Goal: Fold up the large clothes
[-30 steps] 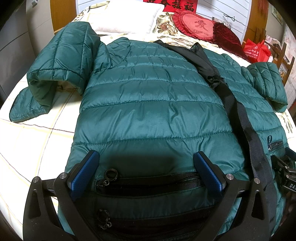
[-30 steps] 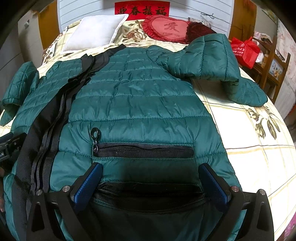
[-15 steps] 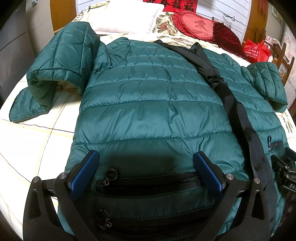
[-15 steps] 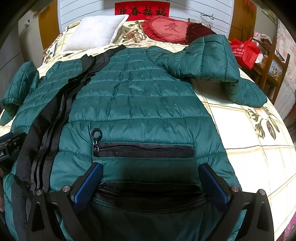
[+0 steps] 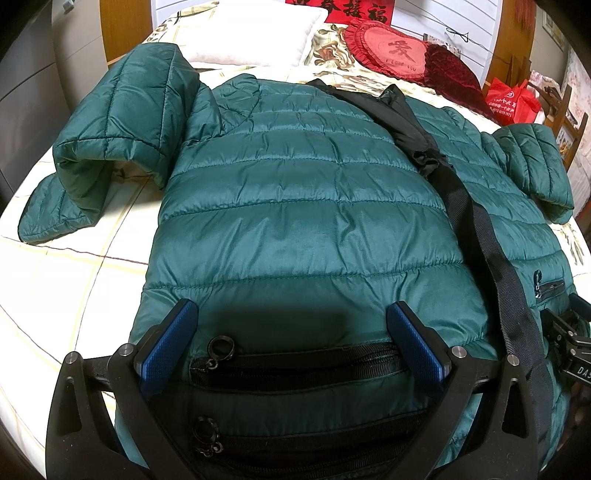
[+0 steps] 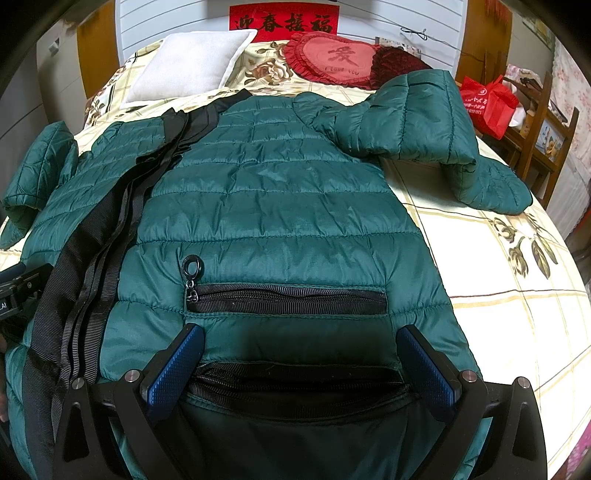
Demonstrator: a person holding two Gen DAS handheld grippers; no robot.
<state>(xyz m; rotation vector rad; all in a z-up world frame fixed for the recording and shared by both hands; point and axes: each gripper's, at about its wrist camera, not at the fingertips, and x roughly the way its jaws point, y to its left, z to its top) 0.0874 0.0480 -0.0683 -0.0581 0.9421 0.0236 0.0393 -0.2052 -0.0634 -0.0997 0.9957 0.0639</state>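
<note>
Jacket (image 5: 306, 206), a dark green quilted one, is lying face up on the bed (image 5: 66, 280), spread nearly flat and zipped along its black front strip (image 5: 476, 236). Its long axis is running from the hem, which is lying nearest both cameras, up to the collar, which is pointing toward the white pillow (image 5: 255, 33) at the head of the bed.

Left of the jacket's body, the left sleeve (image 5: 107, 129) is bending back over itself, with the cuff resting on the checked sheet. The left gripper (image 5: 291, 336) is hovering over the hem, its blue fingers (image 5: 166, 350) standing wide apart and holding nothing; between them a zipped pocket (image 5: 295, 365) is lying shut, and what if anything is inside cannot be told.

Right of the front strip, the right gripper (image 6: 303, 362) is sitting over the other half of the hem, its fingers (image 6: 173, 369) likewise spread wide and gripping nothing. Just beyond them a second pocket (image 6: 288, 299) is zipped shut, its ring pull (image 6: 192, 266) lying at the left end. The right sleeve (image 6: 417, 122) is folding over toward the bed's right edge.

Beyond the collar, a red heart cushion (image 6: 340, 59) is resting beside the pillow, and a red bag (image 6: 487, 103) is sitting off the bed to the right; its contents cannot be told.
</note>
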